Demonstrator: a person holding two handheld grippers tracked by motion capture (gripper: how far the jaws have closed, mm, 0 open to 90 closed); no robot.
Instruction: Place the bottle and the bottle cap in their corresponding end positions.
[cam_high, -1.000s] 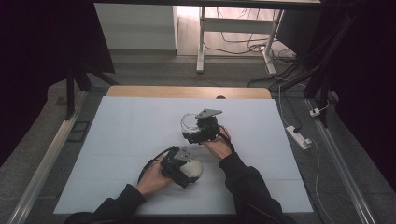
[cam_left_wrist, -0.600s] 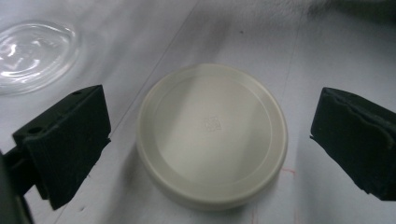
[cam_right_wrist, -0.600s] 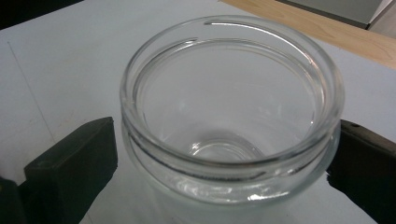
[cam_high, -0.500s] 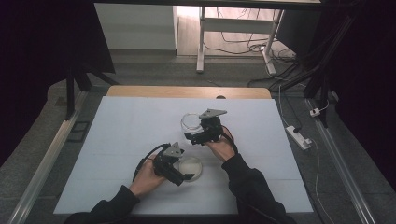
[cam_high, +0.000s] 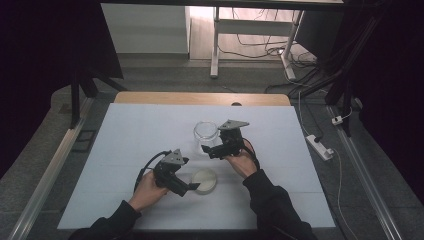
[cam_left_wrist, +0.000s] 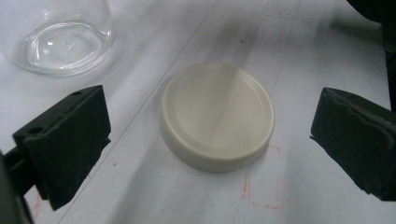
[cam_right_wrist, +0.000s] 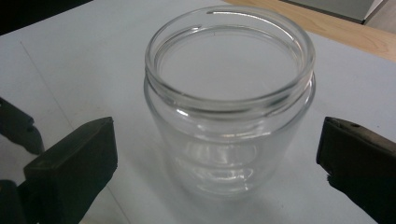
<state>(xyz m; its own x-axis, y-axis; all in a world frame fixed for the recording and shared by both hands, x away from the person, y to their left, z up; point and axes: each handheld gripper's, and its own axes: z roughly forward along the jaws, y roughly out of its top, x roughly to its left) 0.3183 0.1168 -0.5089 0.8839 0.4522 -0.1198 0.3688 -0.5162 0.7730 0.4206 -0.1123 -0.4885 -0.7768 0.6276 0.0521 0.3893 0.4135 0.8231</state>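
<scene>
A cream round lid (cam_high: 205, 180) (cam_left_wrist: 217, 115) lies flat on the white table cover. My left gripper (cam_high: 191, 188) (cam_left_wrist: 215, 116) is open, its jaws standing wide on either side of the lid and clear of it. An empty clear glass jar (cam_high: 205, 133) (cam_right_wrist: 229, 112) stands upright with no lid, just beyond the cream one. My right gripper (cam_high: 208, 150) (cam_right_wrist: 217, 149) is open at the jar's near side, its jaws flanking the jar without touching. The jar's base (cam_left_wrist: 65, 42) appears at the top left of the left gripper view.
The white cover (cam_high: 130, 150) spreads over a table with a wooden far edge (cam_high: 200, 98). A power strip (cam_high: 318, 146) lies on the floor to the right. Faint red marks (cam_left_wrist: 261, 186) sit on the cover beside the lid.
My left gripper has drawn back to the left off the lid, which now lies uncovered on the table. The right gripper has hardly moved by the jar.
</scene>
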